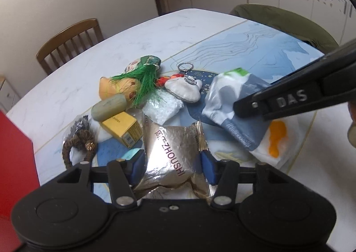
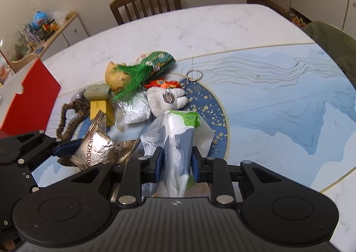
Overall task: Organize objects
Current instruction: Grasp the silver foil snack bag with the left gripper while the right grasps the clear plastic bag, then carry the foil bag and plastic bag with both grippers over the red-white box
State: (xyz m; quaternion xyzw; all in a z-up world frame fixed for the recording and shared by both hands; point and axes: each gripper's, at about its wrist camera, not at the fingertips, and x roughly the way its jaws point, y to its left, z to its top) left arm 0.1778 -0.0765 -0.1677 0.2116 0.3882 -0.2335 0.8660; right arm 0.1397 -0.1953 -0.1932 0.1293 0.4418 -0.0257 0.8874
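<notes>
Left gripper [image 1: 172, 168] clamped on the silver foil pouch [image 1: 169, 151], both blue pads pressed into its sides; the pouch crumples back under the body toward 6 o'clock. Right gripper [image 2: 178, 162] clamped on the grey-white plastic packet [image 2: 178, 147], green corner pointing to 12 o'clock. In the right wrist view the left gripper sits at 9 o'clock, just beside, with the foil pouch touching the packet's loose film.

Clutter packed around both grasps, left wrist view:
- yellow box [image 1: 122, 128] at 10 o'clock, just beside the pouch
- beaded bracelet [image 1: 76, 140] in clear wrap, 9 o'clock
- green soap bar [image 1: 109, 107] behind the box, touching it
- white foam bag [image 1: 163, 108] at 12 o'clock, touching the pouch's top edge
- white plush keychain [image 1: 184, 89] behind that, metal ring [image 1: 185, 66] further out
- green tassel [image 1: 142, 82] draped over an orange plush [image 1: 111, 89]
- orange-and-white item [image 1: 276, 138] under the packet at 2 o'clock

Red box [image 2: 29, 100] stands at the table's [image 2: 200, 29] 9 o'clock edge. Wooden chair [image 2: 146, 0] beyond the far edge, 11 o'clock. Olive cloth [image 2: 329, 38] at 2 o'clock.

Both grippers point forward and down at the pile, converging.
</notes>
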